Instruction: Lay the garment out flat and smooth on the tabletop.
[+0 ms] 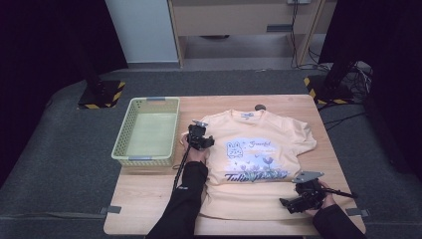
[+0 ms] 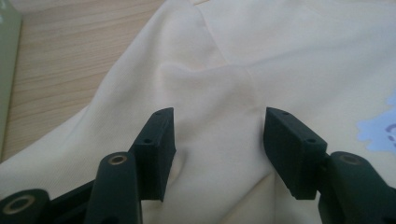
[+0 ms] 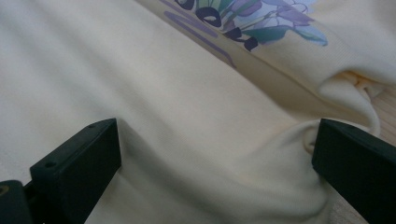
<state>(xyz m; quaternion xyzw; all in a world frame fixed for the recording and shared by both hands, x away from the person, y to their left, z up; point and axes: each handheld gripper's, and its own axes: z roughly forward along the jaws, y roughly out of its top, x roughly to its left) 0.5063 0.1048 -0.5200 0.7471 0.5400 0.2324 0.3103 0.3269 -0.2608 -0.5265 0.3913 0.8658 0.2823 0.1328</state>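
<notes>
t-shirt (image 1: 259,159) flat on surface (image 1: 149,194), no fold yet. my left gripper (image 1: 200,138) open over the sleeve seam, right gripper (image 1: 300,195) open at hem corner. basket (image 1: 144,130) empty.

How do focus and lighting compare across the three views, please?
High view: evenly lit table, dark surroundings, slightly soft, shirt print hard to read. Left gripper view: cloth fairly sharp, near tool parts blurred, soft shadow beside the jaws. Right gripper view: print slightly soft, gentle fold shadows, no glare.
</notes>
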